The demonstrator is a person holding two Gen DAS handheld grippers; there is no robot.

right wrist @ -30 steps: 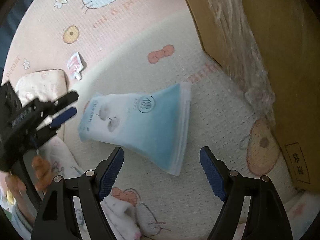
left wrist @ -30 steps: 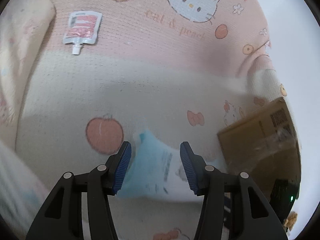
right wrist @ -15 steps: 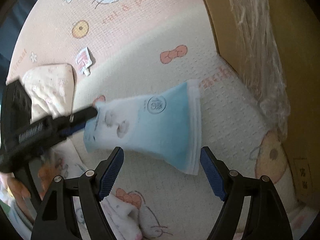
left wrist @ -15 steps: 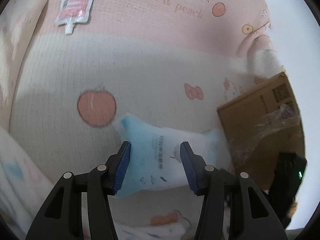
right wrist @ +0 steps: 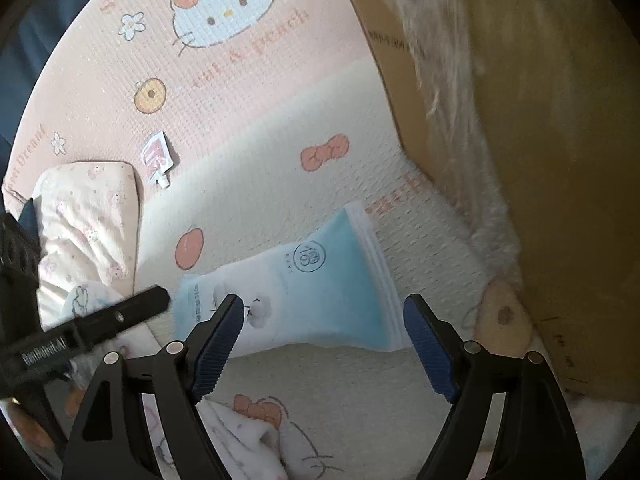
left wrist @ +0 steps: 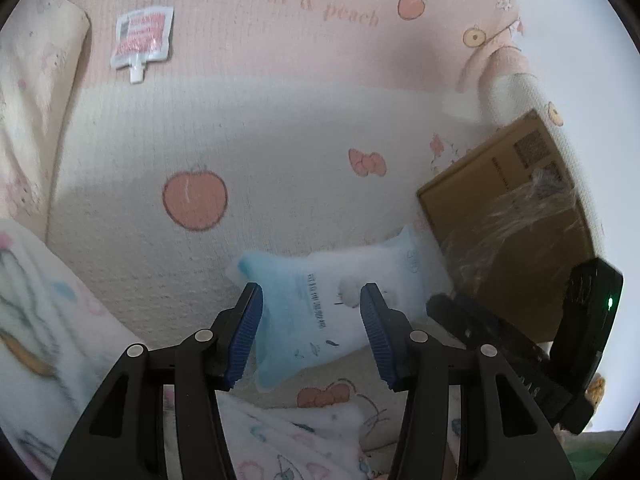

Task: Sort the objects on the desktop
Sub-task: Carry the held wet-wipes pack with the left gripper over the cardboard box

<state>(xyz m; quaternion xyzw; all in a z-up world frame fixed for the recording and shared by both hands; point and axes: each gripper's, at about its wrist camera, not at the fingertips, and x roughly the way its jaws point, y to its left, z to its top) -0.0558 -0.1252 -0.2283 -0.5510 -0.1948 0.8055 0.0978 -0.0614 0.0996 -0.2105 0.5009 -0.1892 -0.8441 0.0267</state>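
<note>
A light blue and white soft pack (left wrist: 328,300) lies flat on the Hello Kitty blanket (left wrist: 248,128); it also shows in the right wrist view (right wrist: 304,292). My left gripper (left wrist: 311,334) is open, hovering just above the pack's near end, touching nothing. My right gripper (right wrist: 323,348) is open wide above the pack's near edge. A small red and white spout pouch (left wrist: 142,38) lies far back left; it also shows in the right wrist view (right wrist: 157,158).
A brown cardboard box (left wrist: 508,216) with torn clear wrap stands at the right, close to the pack; it fills the right of the right wrist view (right wrist: 540,160). A folded cream cloth (right wrist: 84,220) lies at the left. A patterned white cloth (left wrist: 280,436) lies in front.
My left gripper has drawn back and up from the pack. The pack has slid right, toward the box. My right gripper has come closer over the pack. Both stay open.
</note>
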